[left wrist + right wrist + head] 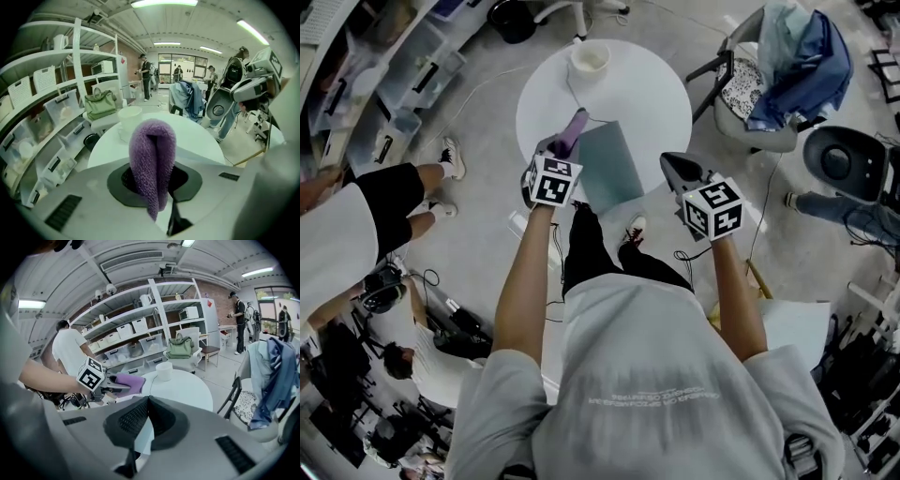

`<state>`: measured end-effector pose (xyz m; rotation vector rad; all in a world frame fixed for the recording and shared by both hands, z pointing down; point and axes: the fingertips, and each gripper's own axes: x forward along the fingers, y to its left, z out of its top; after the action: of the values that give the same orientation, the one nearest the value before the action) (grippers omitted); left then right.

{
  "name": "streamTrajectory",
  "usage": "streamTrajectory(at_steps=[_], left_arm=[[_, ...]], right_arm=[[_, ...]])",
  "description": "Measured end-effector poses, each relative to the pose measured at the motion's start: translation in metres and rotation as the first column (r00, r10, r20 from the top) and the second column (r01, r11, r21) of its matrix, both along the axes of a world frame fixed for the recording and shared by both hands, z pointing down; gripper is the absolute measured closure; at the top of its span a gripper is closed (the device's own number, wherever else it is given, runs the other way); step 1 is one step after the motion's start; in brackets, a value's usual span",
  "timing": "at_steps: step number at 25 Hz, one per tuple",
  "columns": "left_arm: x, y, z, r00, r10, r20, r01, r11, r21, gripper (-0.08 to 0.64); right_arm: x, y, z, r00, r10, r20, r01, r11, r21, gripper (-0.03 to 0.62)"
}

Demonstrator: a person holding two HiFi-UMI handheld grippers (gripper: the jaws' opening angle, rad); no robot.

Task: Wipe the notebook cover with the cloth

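Note:
A grey-teal notebook (609,164) lies on the round white table (656,94), at its near edge. My left gripper (567,141) hangs over the notebook's left side, shut on a purple cloth (575,129). In the left gripper view the folded cloth (152,164) stands up between the jaws and hides the notebook. My right gripper (680,169) hovers off the table's right near edge, jaws shut and holding nothing. The right gripper view shows its pads meeting at the tip (146,398), with the left gripper (123,386) and the cloth (130,382) beyond.
A white cup (589,58) stands at the table's far side, with a thin cable running from it. A chair draped with blue clothes (787,66) is at the right. Shelves with bins (384,84) line the left. A person (356,216) stands at the left.

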<state>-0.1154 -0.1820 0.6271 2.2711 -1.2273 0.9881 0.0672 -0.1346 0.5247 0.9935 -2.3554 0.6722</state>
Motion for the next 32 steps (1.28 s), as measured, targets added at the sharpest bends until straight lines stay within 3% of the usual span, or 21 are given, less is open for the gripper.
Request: streamTrajectory(at_steps=[5, 12, 16, 21, 32], left_arm=[[0.067, -0.019, -0.008, 0.986, 0.166, 0.028, -0.166, 0.986, 0.005, 0.495], [0.129, -0.010, 0.031, 0.937, 0.345, 0.059, -0.339, 0.937, -0.083, 0.495], [0.135, 0.008, 0.058, 0.923, 0.379, 0.064, -0.366, 0.918, -0.154, 0.495], [0.133, 0.025, 0.070, 0.907, 0.411, 0.092, -0.397, 0.908, -0.135, 0.494], [0.103, 0.036, 0.072, 0.945, 0.323, 0.052, -0.314, 0.940, -0.131, 0.494]], right_arm=[[0.024, 0.002, 0.002, 0.996, 0.083, -0.030, -0.084, 0.996, -0.016, 0.591], [0.046, 0.010, 0.011, 0.984, 0.173, -0.052, -0.176, 0.983, -0.058, 0.591], [0.052, 0.011, 0.013, 0.980, 0.189, -0.054, -0.192, 0.980, -0.050, 0.591], [0.058, 0.007, 0.013, 0.975, 0.212, -0.065, -0.214, 0.977, -0.019, 0.591], [0.032, 0.007, 0.015, 0.991, 0.113, -0.073, -0.115, 0.993, -0.024, 0.591]])
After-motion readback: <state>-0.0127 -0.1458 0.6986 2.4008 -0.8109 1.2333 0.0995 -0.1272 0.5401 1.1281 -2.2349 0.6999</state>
